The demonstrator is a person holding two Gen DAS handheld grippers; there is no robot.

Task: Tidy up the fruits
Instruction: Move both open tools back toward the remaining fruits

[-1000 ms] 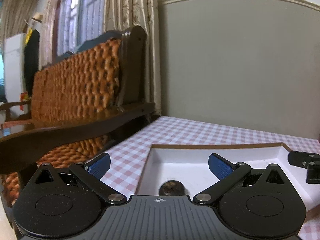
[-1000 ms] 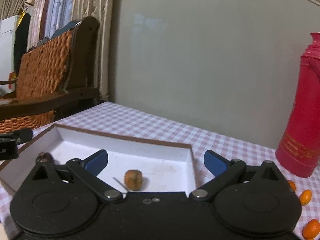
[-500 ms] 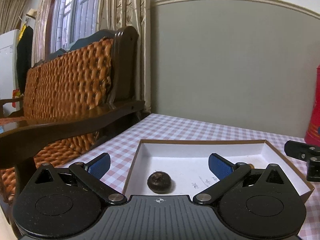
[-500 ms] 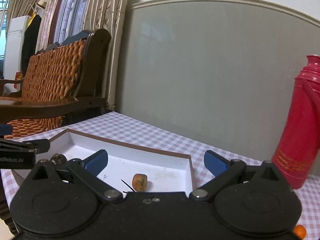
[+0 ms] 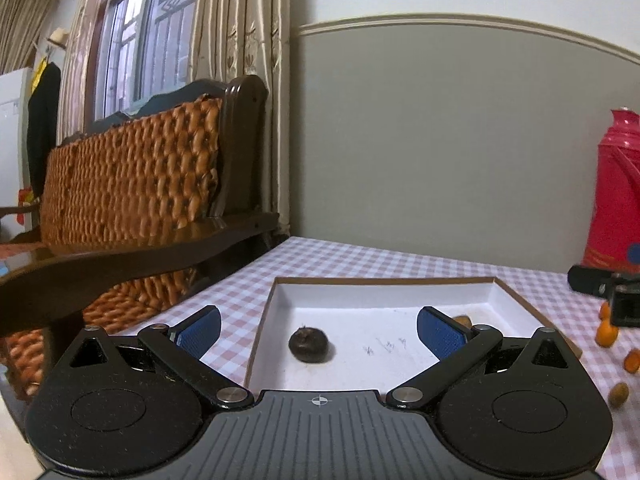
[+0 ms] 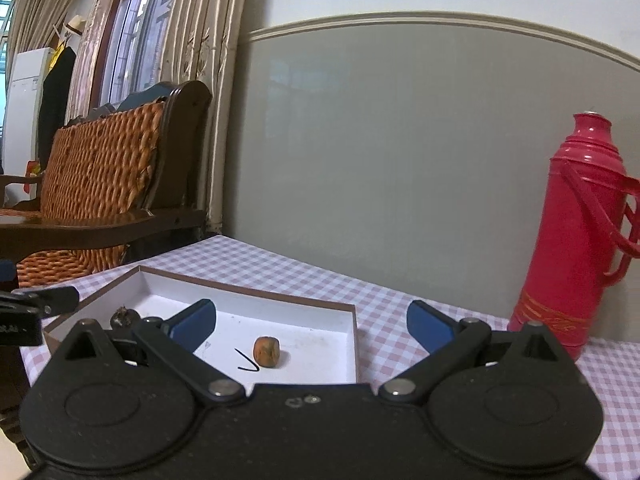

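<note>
Fruits are sitting in two places: a dark round fruit (image 5: 309, 345) and a small orange-brown fruit (image 6: 266, 351) are lying well apart inside the shallow white cardboard tray with a brown rim (image 5: 384, 281), while small orange fruits (image 5: 606, 335) are lying loose on the pink-and-white checked tablecloth (image 5: 344, 258) beyond the tray's right edge. The left gripper (image 5: 319, 328) is hovering over the tray's near-left corner, blue pads spread wide and holding nothing. The right gripper (image 6: 311, 326) is hanging over the tray's right wall, equally wide and empty. A red plastic thermos flask (image 6: 576, 236) is standing upright near the wall, leaving bare cloth between it and the tray.
</note>
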